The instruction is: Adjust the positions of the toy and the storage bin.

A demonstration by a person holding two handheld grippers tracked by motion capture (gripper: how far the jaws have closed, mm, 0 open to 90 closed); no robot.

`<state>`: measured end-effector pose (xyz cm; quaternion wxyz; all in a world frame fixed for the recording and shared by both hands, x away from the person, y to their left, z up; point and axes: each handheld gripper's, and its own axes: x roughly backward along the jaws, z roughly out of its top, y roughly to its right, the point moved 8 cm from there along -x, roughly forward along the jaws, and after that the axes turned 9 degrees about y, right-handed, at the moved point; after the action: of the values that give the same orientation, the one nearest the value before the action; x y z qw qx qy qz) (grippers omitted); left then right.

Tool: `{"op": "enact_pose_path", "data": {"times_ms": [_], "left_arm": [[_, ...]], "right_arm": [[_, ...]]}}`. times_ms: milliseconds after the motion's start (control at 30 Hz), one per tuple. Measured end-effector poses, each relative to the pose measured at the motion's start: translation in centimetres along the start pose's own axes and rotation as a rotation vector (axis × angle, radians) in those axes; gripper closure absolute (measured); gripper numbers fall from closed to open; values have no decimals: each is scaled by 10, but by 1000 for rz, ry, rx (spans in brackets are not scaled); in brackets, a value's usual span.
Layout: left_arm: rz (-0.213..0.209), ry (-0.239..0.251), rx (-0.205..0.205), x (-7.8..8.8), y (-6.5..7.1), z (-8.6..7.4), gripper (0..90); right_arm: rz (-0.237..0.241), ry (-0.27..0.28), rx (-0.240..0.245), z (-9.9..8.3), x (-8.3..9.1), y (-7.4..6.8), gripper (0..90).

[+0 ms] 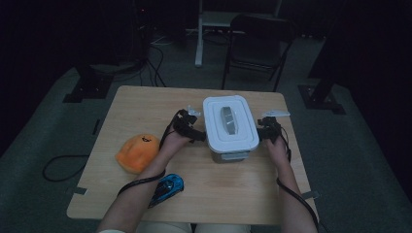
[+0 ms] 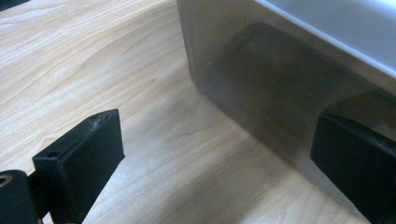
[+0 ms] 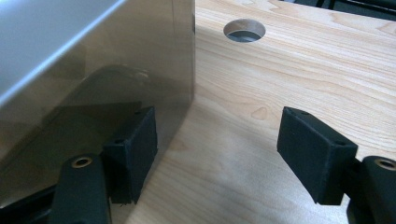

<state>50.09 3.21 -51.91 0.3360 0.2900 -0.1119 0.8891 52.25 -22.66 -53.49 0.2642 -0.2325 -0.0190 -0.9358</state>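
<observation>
Storage box (image 1: 230, 130), smoky clear walls, white lid (image 1: 229, 120) w/ grey handle on top, sits centre of table (image 1: 145, 104), slightly toward 12 o'clock.

L gripper (image 1: 193, 130) at box's 9 o'clock side, R gripper (image 1: 265, 132) at 3 o'clock: one per side, prob. to work the lid from both sides or lift the box evenly.

L gripper view: jaws spread wide, nothing between them; one jaw right up against box wall (image 2: 261, 93), contact can't be told.

R gripper view: jaws apart, bare wood between; one jaw beside box wall (image 3: 116, 70), no pinch. Cable hole (image 3: 244, 30) at 12 o'clock.

Orange plush (image 1: 137, 153) & blue toy car (image 1: 167, 188) at box's 7–8 o'clock, well apart, out of the way.
</observation>
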Motion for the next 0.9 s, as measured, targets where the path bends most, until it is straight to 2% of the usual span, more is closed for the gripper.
{"op": "enact_pose_path", "data": {"times_ms": [367,700,900], "left_arm": [[-9,-5,-47,15,18,-9,32],[-59,2,-76,31,50,-22,32],[-70,8,-99,40,65,-29,32]], "right_arm": [[45,0,44,-6,13,-9,289],[120,12,93,-17,35,-16,294],[144,22,130,-22,46,-23,294]]}}
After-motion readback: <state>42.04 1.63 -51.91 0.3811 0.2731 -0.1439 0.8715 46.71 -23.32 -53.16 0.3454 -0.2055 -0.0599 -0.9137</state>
